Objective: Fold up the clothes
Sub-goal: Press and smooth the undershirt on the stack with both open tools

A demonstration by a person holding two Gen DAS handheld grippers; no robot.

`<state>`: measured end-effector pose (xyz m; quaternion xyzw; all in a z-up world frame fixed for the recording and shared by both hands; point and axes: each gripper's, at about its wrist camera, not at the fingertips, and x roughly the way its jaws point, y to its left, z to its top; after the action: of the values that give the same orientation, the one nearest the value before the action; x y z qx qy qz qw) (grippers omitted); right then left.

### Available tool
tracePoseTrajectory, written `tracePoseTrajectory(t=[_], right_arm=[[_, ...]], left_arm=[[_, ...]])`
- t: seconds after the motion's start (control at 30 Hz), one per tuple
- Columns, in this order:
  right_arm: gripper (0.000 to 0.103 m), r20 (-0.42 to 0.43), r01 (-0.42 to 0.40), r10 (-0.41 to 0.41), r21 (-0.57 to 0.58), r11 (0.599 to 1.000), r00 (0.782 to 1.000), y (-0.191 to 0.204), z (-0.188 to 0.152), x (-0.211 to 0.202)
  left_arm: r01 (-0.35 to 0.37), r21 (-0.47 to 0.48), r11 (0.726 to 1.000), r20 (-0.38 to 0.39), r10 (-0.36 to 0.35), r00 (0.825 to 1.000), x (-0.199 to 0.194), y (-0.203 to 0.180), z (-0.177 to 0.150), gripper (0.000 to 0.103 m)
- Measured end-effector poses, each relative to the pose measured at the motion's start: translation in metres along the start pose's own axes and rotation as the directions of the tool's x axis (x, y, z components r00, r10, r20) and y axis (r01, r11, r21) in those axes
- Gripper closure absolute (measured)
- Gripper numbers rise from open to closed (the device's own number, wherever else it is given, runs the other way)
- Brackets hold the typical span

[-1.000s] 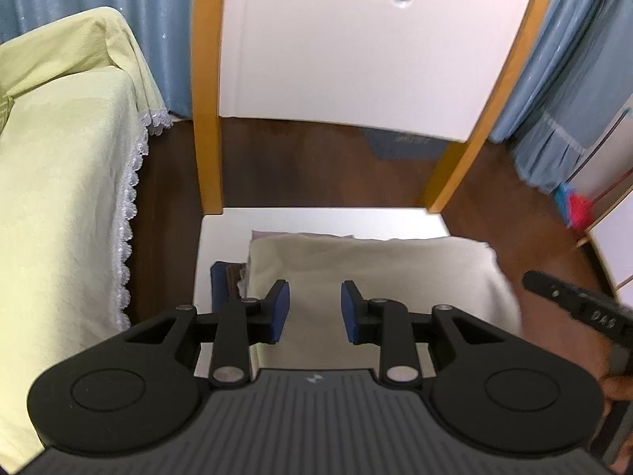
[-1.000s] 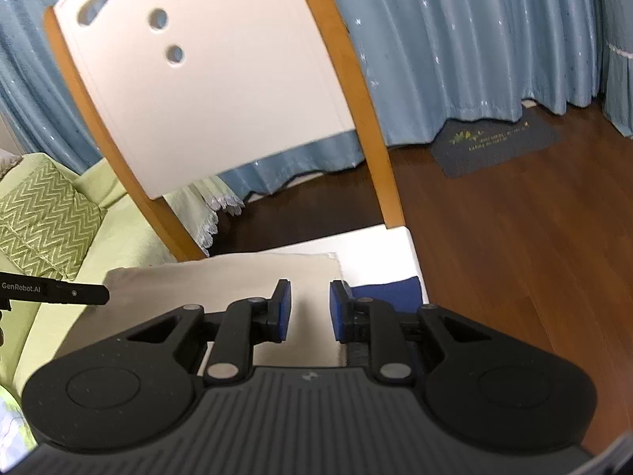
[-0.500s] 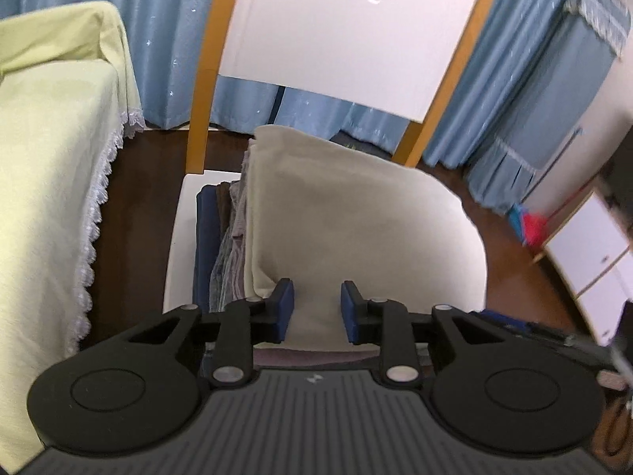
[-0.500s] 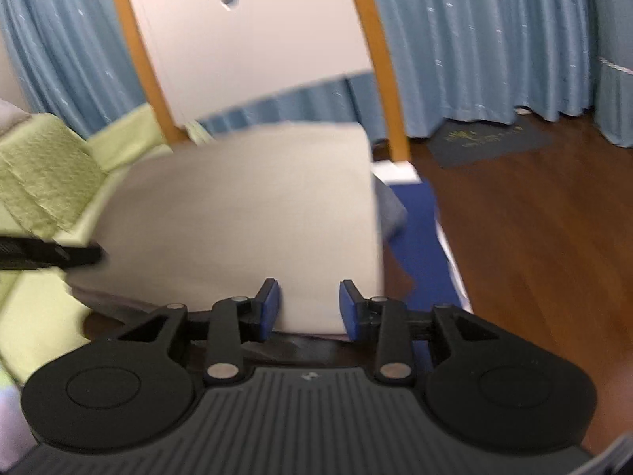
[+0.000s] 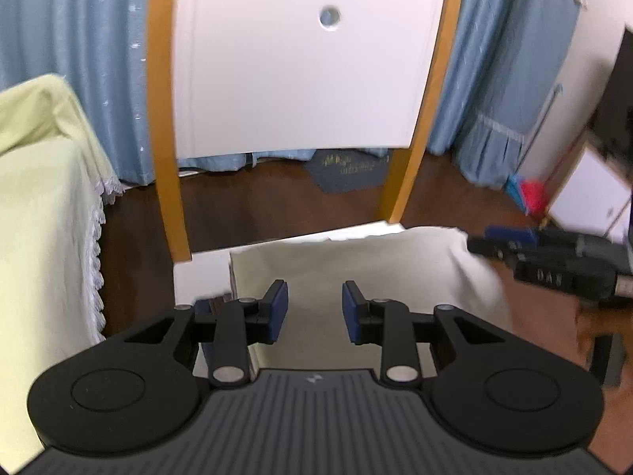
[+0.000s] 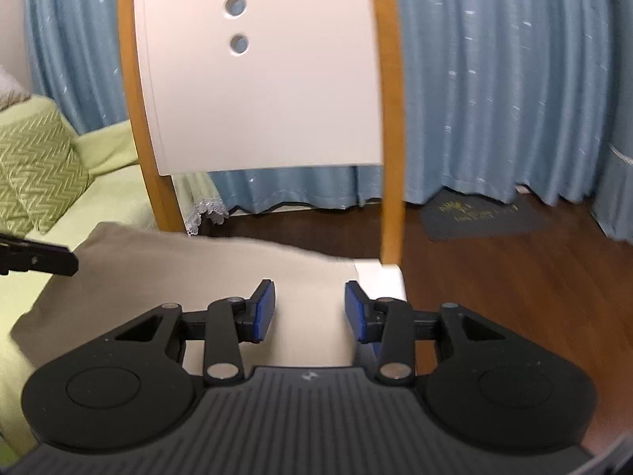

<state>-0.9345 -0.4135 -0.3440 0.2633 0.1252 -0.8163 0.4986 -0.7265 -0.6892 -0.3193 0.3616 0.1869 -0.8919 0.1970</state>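
Observation:
A folded cream cloth (image 5: pixel 356 261) lies on top of a stack of folded clothes on the white chair seat (image 5: pixel 199 277); it also shows in the right wrist view (image 6: pixel 190 269). Darker folded clothes (image 5: pixel 213 303) peek out at the stack's left edge. My left gripper (image 5: pixel 312 310) is open and empty just above the cloth's near left part. My right gripper (image 6: pixel 308 308) is open and empty above its near right part, and shows blurred at the right of the left wrist view (image 5: pixel 554 257).
The chair's white backrest (image 5: pixel 300 59) with orange posts (image 5: pixel 166 158) stands right behind the stack. A sofa with a pale yellow cover (image 5: pixel 43 213) is on the left, with a green cushion (image 6: pixel 35 166). Blue curtains (image 6: pixel 494 99), dark wood floor and a grey mat (image 6: pixel 482 215) lie beyond.
Both grippers dipped low over the cream cloth half a second ago, then drew back and tilted up. The jaws stand a little wider than a second ago. The cloth stays on the stack.

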Motion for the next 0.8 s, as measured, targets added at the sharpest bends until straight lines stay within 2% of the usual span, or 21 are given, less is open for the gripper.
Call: tracePoseTrajectory(t=[0.13,0.23,0.27,0.4,0.5,0.57,0.7,0.77,0.8], right_arm=[[0.073,-0.075,-0.059,0.054,-0.068,0.996,0.996,0.003,0.013,0.043],[0.073,-0.158,-0.082,0.071,-0.06,0.995,0.985,0.001,0.01,0.067],[0.073,-0.175,-0.085,0.075,-0.048,0.995,0.982,0.0,0.01,0.07],[0.073,-0.109,-0.038,0.03,-0.077,0.996,0.994,0.005,0.016,0.05],[0.073,-0.039,-0.055,0.052,-0.082,0.995,0.998,0.02,0.012,0.018],[0.073,-0.011,-0.076,0.075,-0.093,0.993,0.997,0.036,-0.002,-0.008],[0.072,-0.008,-0.083,0.083,-0.092,0.992,0.997,0.053,-0.022,-0.018],[0.072,-0.074,-0.097,0.09,-0.093,0.991,0.993,0.059,-0.034,-0.003],[0.072,-0.08,-0.1,0.092,-0.099,0.99,0.993,0.06,-0.038,0.002]], left_arm=[[-0.002,0.025,1.0,-0.07,0.004,0.998,0.033,0.008,0.003,0.067],[0.008,-0.038,0.999,-0.052,-0.01,0.999,0.038,0.017,0.0,0.066],[0.008,-0.053,0.999,-0.038,-0.01,0.999,0.034,0.017,-0.001,0.069],[-0.016,-0.131,0.991,0.035,0.02,0.999,0.0,0.026,-0.011,0.074],[-0.013,-0.112,0.994,0.064,0.02,0.998,-0.028,0.017,-0.028,0.074],[-0.018,-0.071,0.997,0.059,0.022,0.998,-0.039,0.006,-0.043,0.073],[-0.039,-0.062,0.997,0.002,0.04,0.999,-0.027,0.005,-0.069,0.072],[-0.046,-0.11,0.993,0.012,0.048,0.999,-0.011,0.021,-0.082,0.057],[-0.035,-0.153,0.988,0.014,0.038,0.999,-0.006,0.028,-0.084,0.054]])
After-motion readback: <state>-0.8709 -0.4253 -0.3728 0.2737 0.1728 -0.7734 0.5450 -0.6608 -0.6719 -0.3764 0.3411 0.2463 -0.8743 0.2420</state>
